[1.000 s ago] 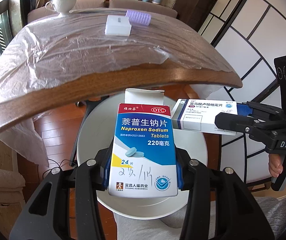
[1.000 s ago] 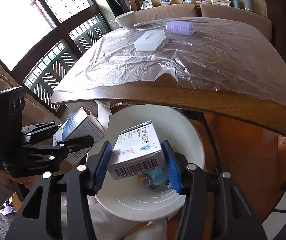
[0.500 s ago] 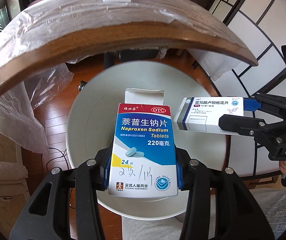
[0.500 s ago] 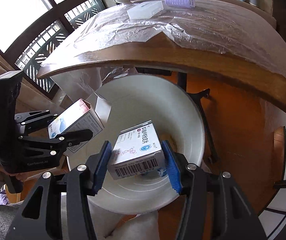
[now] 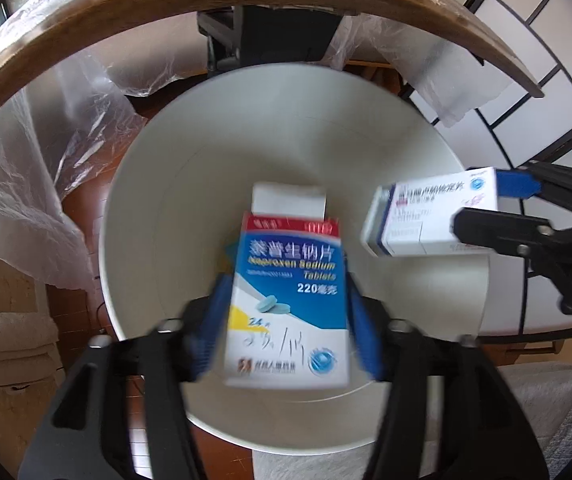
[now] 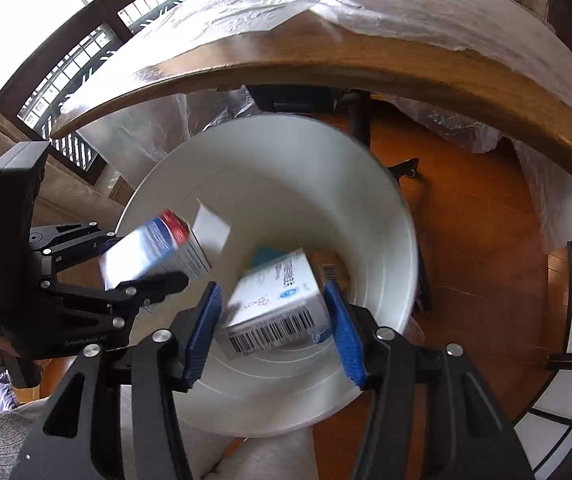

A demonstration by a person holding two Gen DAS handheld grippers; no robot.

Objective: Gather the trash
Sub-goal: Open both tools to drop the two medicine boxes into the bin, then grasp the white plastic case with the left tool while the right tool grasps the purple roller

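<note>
A white round bin (image 5: pixel 150 240) (image 6: pixel 385 216) stands on the floor below the table edge. My left gripper (image 5: pixel 286 312) has its blue pads spread, with small gaps to the blue and white Naproxen box (image 5: pixel 289 304), which looks blurred over the bin. It also shows in the right wrist view (image 6: pixel 154 256). My right gripper (image 6: pixel 274 320) has its pads apart from the white barcode box (image 6: pixel 274 312), which tilts over the bin's inside. That box also shows in the left wrist view (image 5: pixel 433 220).
The wooden table edge (image 5: pixel 166 4) (image 6: pixel 325 68) arcs above the bin, with clear plastic sheeting (image 5: pixel 26 184) hanging off it. A black table base (image 5: pixel 270 28) stands behind the bin. Small trash (image 6: pixel 325 268) lies in the bin's bottom.
Both grippers have moved lower over the bin. Both sets of jaws have widened, and both boxes have come loose from the pads and look blurred.
</note>
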